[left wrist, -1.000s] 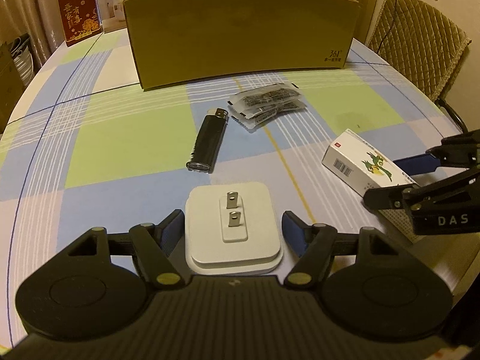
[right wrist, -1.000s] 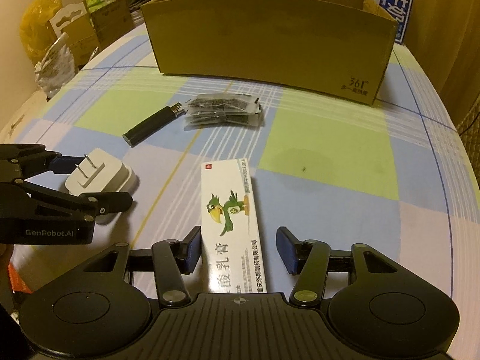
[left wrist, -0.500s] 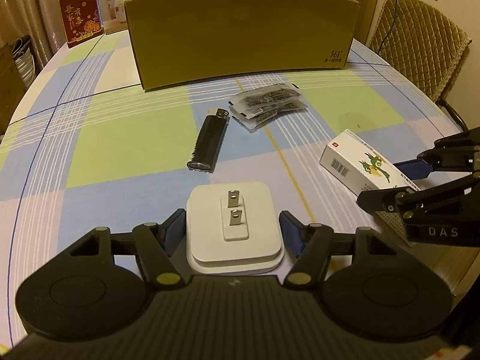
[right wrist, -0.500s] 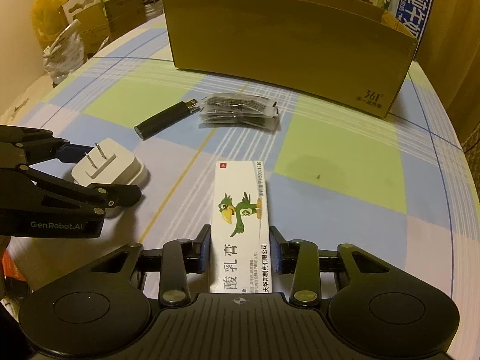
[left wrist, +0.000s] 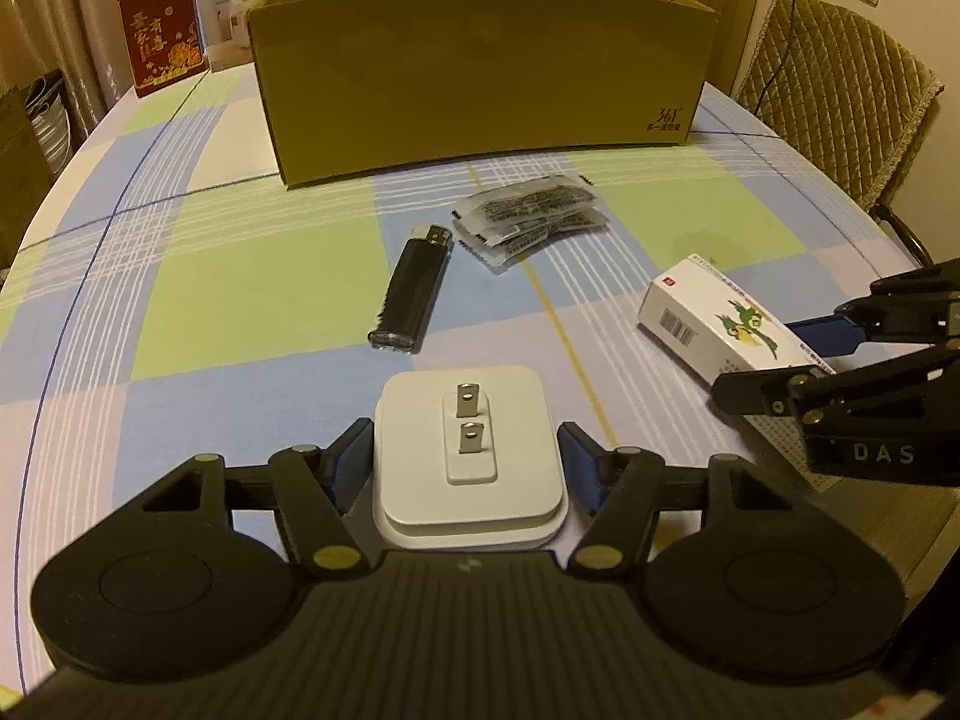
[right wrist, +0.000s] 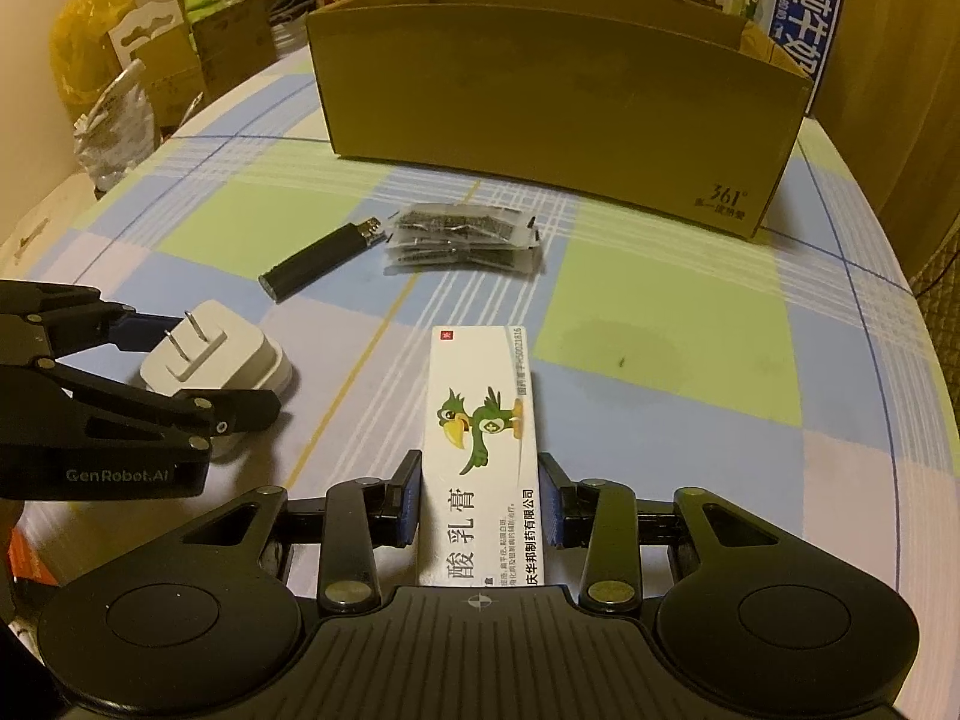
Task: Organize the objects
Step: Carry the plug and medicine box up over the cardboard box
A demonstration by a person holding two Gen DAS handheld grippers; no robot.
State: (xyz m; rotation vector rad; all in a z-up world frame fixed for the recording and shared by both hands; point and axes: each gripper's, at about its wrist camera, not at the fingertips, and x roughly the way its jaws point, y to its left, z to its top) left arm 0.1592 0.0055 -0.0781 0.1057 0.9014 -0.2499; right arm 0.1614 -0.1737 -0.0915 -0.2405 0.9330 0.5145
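White cardboard medicine box (right wrist: 483, 450), light and crushable: my right gripper (right wrist: 482, 507) pinches its long sides. Left gripper (left wrist: 465, 468), spread, flanks the rigid charger (left wrist: 468, 450) near the carton (left wrist: 480, 72).

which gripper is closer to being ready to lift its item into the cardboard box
Right, likely. The right gripper has its pads against both sides of the ointment box. The left gripper straddles the plug, with a gap visible at its right pad.
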